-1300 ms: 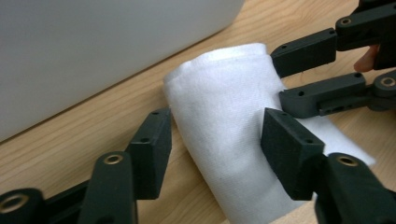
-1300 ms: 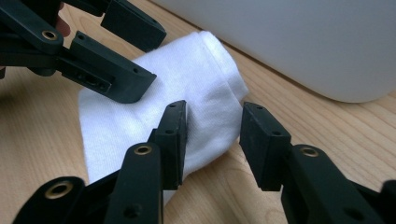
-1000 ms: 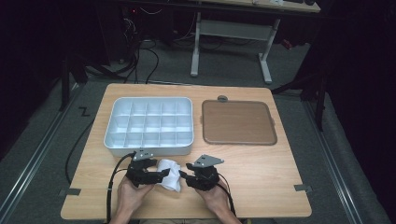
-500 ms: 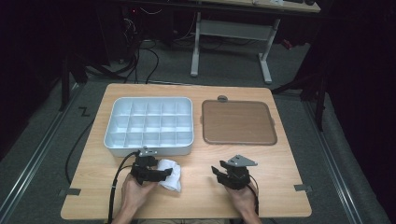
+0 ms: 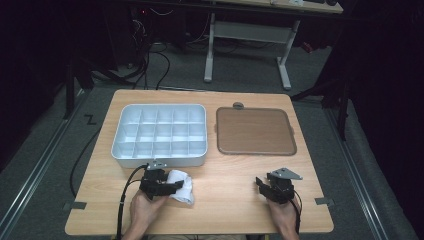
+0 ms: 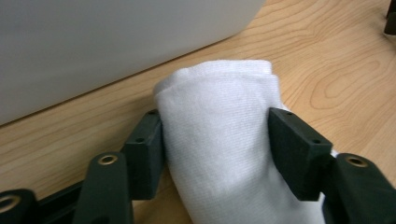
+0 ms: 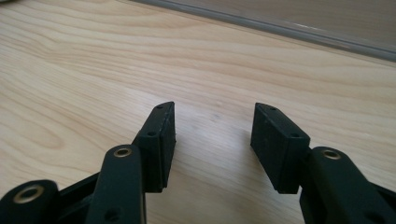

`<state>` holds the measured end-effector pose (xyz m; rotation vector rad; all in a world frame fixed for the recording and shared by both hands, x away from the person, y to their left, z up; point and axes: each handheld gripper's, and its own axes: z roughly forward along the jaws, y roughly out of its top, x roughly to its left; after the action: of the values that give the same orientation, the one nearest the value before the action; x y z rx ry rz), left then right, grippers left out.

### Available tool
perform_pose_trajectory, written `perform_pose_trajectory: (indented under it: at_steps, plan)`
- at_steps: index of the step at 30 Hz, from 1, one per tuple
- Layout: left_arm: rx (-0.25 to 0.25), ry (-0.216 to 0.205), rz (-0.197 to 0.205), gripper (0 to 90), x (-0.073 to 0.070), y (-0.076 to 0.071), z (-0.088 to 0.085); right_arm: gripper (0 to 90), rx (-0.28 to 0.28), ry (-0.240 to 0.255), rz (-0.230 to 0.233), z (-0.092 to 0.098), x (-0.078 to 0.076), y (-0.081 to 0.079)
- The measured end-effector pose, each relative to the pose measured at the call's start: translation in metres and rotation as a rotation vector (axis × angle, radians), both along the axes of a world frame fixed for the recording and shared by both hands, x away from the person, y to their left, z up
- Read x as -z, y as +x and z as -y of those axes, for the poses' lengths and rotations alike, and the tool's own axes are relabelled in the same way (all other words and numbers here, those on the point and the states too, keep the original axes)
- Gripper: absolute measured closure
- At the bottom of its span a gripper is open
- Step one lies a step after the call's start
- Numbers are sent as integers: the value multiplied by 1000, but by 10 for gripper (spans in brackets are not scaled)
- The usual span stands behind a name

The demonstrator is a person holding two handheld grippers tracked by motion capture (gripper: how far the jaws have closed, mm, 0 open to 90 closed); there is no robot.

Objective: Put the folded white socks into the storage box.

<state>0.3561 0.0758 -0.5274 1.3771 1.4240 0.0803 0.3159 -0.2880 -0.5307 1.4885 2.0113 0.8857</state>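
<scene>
A rolled white cloth (image 5: 185,190) lies on the wooden table near its front edge, just before the white tray. My left gripper (image 5: 175,186) reaches it from the left. In the left gripper view the roll (image 6: 219,140) sits between the jaws, which have just been closing, and both pads (image 6: 147,149) touch its sides. My right gripper (image 5: 262,182) stands apart at the front right of the table. Its jaws have just been opening, and in the right gripper view the gripper (image 7: 212,126) has only bare wood between its pads.
A white tray (image 5: 160,161) with several empty compartments stands at the back left; its wall (image 6: 93,46) rises just beyond the cloth. A flat brown tray (image 5: 254,131) lies at the back right, its front edge (image 7: 303,28) ahead of my right gripper.
My right gripper has let go of the cloth and moved away to the right along the front of the table. The left gripper stayed put and its jaws drew in onto the roll.
</scene>
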Motion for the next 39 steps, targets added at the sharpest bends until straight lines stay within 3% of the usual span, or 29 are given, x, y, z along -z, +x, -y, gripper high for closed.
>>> perform_pose_trajectory:
  at_steps: [10,18,28,35,39]
  plan:
    - [17,17,29,557,-3,-6,-1,439,29,-22,-3,11,0,2]
    - [23,4,12,629,-5,-6,-5,438,30,-20,-4,11,0,2]
    - [39,1,4,666,-10,-7,-7,429,26,-21,-5,11,1,2]
    - [59,-1,9,674,-20,-9,-9,421,24,-20,-6,10,0,2]
    - [58,-22,9,674,-26,-11,-13,417,23,-20,-7,10,0,2]
